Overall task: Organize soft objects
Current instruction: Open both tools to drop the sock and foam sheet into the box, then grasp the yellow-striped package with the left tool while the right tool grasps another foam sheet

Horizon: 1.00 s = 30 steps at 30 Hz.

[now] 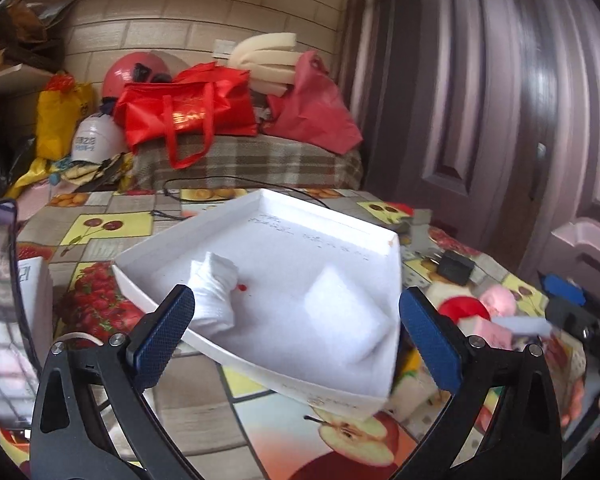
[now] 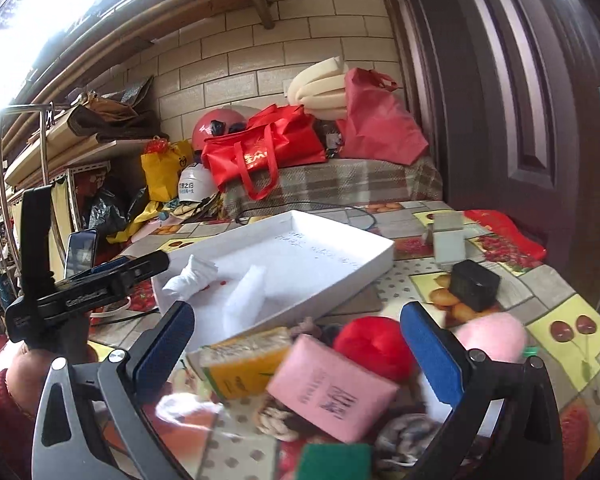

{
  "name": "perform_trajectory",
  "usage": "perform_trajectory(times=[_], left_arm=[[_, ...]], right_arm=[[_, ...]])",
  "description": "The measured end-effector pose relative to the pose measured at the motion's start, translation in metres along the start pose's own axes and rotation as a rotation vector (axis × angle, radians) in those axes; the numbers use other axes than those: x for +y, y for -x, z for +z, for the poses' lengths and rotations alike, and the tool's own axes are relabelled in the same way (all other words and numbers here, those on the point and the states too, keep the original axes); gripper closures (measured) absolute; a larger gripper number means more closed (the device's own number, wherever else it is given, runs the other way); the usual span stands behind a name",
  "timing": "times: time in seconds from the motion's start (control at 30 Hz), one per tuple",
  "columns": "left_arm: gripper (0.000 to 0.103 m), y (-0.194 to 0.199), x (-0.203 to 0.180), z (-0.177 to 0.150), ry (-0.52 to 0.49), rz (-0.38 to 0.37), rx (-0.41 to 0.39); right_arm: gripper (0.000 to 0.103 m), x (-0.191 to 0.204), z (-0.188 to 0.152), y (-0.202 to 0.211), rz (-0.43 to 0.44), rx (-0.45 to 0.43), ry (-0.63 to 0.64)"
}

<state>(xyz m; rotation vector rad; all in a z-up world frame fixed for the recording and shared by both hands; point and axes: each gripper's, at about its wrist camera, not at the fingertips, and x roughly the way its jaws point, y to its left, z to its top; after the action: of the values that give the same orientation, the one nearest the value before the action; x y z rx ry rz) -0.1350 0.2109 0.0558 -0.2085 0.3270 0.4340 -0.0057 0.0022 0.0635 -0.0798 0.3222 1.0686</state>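
Observation:
A white shallow tray (image 1: pixel 332 212) lies on the fruit-print tablecloth. In it are a bunched white cloth (image 1: pixel 214 292) and a white foam block (image 1: pixel 340 312). My left gripper (image 1: pixel 296 312) stands open over the tray's near side with nothing between its fingers. To the right of the tray is a heap of soft things: a pink sponge (image 2: pixel 332 392), a yellow sponge (image 2: pixel 244 364), a red ball (image 2: pixel 374 346), a pink plush (image 2: pixel 492 336) and a green sponge (image 2: pixel 336 460). My right gripper (image 2: pixel 298 320) hangs open over this heap, holding nothing.
A black box (image 2: pixel 474 288) and grey blocks (image 2: pixel 448 244) sit at the table's right side. A phone (image 2: pixel 82 252) stands at the left, and a black cable runs behind the tray. Beyond the table, a checked bench holds red bags (image 2: pixel 260 152). A dark door closes the right.

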Motion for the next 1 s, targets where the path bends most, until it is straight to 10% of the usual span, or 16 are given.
perform_trajectory(times=[0.2, 0.43, 1.0], left_arm=[[0.002, -0.010, -0.072, -0.014, -0.307, -0.113, 0.108], [0.055, -0.035, -0.096, -0.031, -0.422, -0.095, 0.247], [0.055, -0.044, -0.125, -0.043, -0.381, -0.236, 0.351]], right_arm=[[0.000, -0.064, -0.002, 0.033, -0.117, 0.012, -0.043], [0.000, -0.121, -0.011, 0.030, -0.068, 0.151, -0.188], [0.012, -0.104, -0.028, -0.032, -0.005, 0.404, -0.201]])
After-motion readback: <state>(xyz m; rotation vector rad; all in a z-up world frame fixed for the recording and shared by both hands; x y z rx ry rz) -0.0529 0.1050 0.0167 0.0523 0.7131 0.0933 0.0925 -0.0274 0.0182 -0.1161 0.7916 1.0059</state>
